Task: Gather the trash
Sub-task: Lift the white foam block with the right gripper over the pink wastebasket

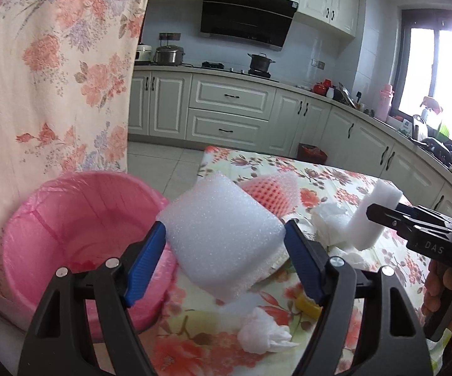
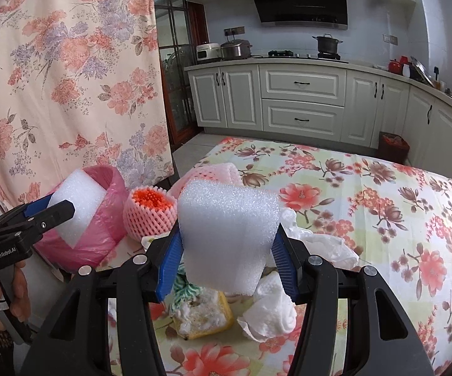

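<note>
My left gripper [image 1: 226, 235] is shut on a white foam sheet [image 1: 222, 232] and holds it at the table's left edge, beside the pink-lined trash bin [image 1: 69, 219]. It also shows in the right wrist view [image 2: 69, 210], with its foam [image 2: 78, 206] in front of the bin [image 2: 100, 228]. My right gripper [image 2: 227, 238] is shut on another white foam sheet [image 2: 229, 235] above a pile of trash on the table. It also shows at the right in the left wrist view [image 1: 373, 213], holding its foam [image 1: 373, 216].
On the floral tablecloth [image 2: 366, 206] lie crumpled tissues [image 2: 272, 316], a yellow sponge-like scrap [image 2: 204, 316], pink fruit netting [image 2: 150, 216] and a plastic wrapper [image 2: 326, 244]. A floral curtain [image 1: 53, 62] hangs behind the bin. Kitchen cabinets [image 1: 229, 109] stand beyond.
</note>
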A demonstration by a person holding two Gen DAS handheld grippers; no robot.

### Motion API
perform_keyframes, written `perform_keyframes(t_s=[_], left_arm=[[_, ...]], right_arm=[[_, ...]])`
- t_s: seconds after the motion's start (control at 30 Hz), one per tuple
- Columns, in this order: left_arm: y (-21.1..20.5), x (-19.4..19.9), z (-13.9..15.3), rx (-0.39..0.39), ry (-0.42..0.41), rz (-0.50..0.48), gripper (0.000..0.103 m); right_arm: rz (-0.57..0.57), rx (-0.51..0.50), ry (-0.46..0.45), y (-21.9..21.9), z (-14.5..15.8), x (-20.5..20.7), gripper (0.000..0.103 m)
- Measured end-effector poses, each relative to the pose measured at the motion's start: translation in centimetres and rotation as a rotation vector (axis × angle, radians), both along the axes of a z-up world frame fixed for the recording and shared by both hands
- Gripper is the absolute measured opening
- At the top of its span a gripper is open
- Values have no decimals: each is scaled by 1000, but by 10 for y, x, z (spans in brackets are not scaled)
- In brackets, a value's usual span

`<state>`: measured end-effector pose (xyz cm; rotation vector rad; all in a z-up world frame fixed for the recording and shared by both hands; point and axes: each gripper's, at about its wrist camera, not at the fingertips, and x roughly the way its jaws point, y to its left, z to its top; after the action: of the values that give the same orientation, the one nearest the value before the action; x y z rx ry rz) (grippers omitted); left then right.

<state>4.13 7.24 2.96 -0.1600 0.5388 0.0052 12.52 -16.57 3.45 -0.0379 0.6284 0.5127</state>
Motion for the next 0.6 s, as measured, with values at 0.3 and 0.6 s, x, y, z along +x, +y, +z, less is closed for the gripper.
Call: perform_keyframes(t_s=[0.3, 0.6], left_arm=[[63, -18, 19, 27, -37, 131, 75], [104, -29, 19, 44, -35, 202, 75]], right_arm=[[71, 16, -20, 43, 18, 0, 52], [177, 31, -23, 107, 31, 0, 52]])
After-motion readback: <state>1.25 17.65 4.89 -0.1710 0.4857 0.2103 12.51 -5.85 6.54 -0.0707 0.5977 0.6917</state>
